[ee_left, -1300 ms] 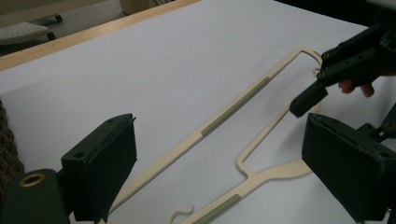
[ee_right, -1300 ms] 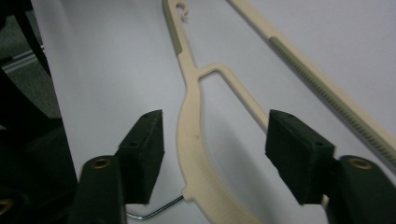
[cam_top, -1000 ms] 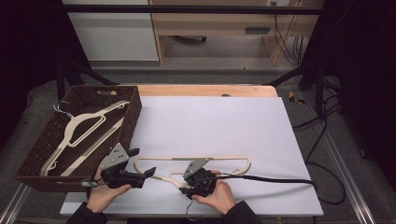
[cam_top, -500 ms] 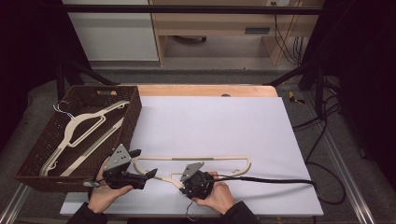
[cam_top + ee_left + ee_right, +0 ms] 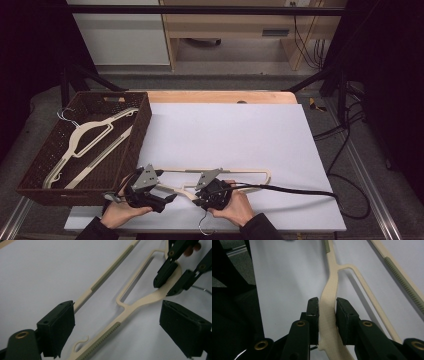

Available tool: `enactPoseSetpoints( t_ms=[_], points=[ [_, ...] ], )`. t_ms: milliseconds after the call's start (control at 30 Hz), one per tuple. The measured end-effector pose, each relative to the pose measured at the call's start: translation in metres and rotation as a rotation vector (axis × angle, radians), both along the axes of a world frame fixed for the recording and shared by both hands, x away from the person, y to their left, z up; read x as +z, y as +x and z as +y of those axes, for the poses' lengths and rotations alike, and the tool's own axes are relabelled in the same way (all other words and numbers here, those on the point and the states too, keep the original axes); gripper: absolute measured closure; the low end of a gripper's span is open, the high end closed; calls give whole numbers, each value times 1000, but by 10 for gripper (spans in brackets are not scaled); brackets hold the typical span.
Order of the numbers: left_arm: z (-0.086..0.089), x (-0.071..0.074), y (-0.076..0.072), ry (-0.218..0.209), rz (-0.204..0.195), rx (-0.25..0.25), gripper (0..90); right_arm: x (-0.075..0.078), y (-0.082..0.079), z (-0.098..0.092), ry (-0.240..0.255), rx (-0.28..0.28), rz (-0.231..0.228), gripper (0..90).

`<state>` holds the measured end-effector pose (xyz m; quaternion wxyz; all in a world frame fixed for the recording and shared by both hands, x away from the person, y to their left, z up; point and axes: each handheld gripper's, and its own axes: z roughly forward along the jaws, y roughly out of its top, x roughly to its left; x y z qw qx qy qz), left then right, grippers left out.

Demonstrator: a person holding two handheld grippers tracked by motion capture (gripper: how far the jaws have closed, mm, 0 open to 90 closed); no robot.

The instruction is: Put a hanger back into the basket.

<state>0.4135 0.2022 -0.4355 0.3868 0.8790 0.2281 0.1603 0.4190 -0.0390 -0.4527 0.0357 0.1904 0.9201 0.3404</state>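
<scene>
1. White surface [image 5: 240, 135], lower middle: hanger [image 5: 250, 172] lies flat
2. Right gripper [image 5: 327, 315] clamps its neck; left gripper [image 5: 125, 322] gapes wide, empty
3. Risk: thin neck may twist loose when lifted

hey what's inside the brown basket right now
One cream hanger lies in the basket, its metal hook at the far left corner. The near wall hides the basket floor closest to the person.

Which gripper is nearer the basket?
Left. The left gripper sits beside the basket's near corner; the right gripper, clamped on the hanger, is farther along the table.
</scene>
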Motion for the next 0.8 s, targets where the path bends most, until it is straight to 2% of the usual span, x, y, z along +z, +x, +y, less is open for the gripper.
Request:
enactPoseSetpoints(
  t_ms=[133, 200, 300, 400, 500, 633, 667, 700, 800],
  points=[
    [-8, -10, 2, 84, -12, -37, 157, 6, 1, -3, 16, -1, -2, 732],
    [-10, -13, 4, 108, -17, -46, 183, 9, 2, -4, 24, 5, -3, 732],
    [-13, -16, 5, 147, -35, -69, 250, 11, 1, -4, 28, 1, 11, 733],
    [-17, -17, 4, 184, -58, -99, 338, 12, 2, -5, 33, 9, 4, 733],
    [-22, -17, 5, 260, -84, -142, 395, 13, 2, -6, 34, 8, 5, 733],
    [-31, -20, 7, 299, -122, -173, 483, 13, 2, -6, 34, 7, 8, 733],
    [-33, -21, 7, 310, -143, -180, 518, 14, 2, -6, 38, 2, 7, 733],
    [-35, -24, 5, 301, -159, -158, 552, 14, 2, -6, 43, 9, 7, 733],
    [-36, -25, 6, 344, -176, -171, 632, 16, 2, -8, 44, 17, 9, 734]
  ],
)
